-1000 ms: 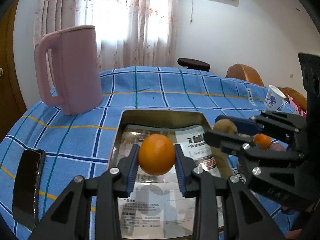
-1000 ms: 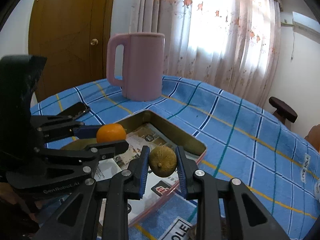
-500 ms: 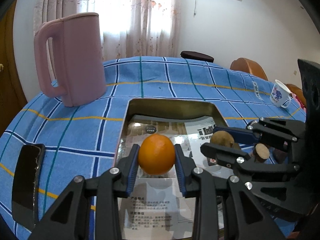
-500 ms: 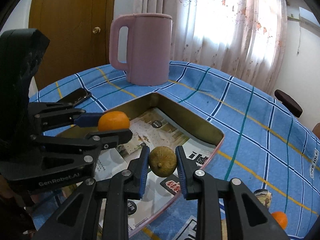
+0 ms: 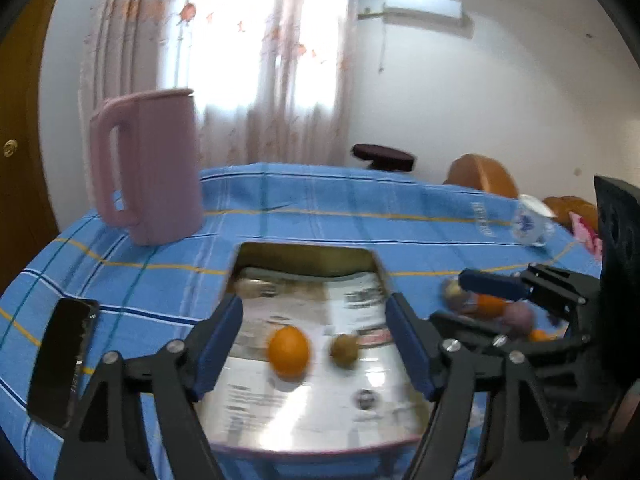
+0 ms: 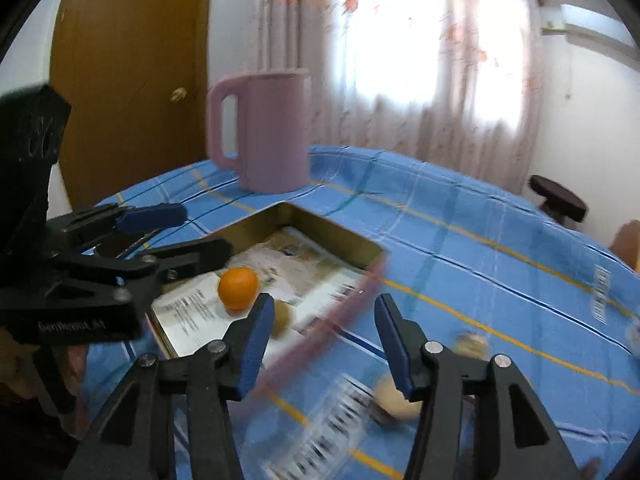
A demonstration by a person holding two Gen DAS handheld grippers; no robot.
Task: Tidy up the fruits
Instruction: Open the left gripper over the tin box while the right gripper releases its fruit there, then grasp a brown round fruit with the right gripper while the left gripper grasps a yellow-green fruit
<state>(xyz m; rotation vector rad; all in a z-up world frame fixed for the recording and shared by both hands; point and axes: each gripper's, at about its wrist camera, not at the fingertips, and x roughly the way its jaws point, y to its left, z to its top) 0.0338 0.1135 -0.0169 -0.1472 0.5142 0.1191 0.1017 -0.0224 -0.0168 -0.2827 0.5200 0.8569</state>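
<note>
A smooth round orange (image 5: 289,353) and a dull, rough-skinned brownish-green fruit (image 5: 343,350) lie side by side, apart, on glossy printed paper lining a shallow rectangular metal tray (image 5: 304,256) with a pink rim. The left gripper (image 5: 314,344), black plastic with blue ribbed pads, hangs above them with jaws spread wide, holding nothing. The right gripper (image 6: 320,340), of the same make, is likewise wide and empty over the tray's edge. The left gripper's body bears moulded lettering, blurred. A matte pink plastic jug (image 5: 148,172) with a handle stands behind the tray on the blue checked cloth of the desk (image 5: 312,204). A flat black phone (image 5: 62,360) lies left.
</note>
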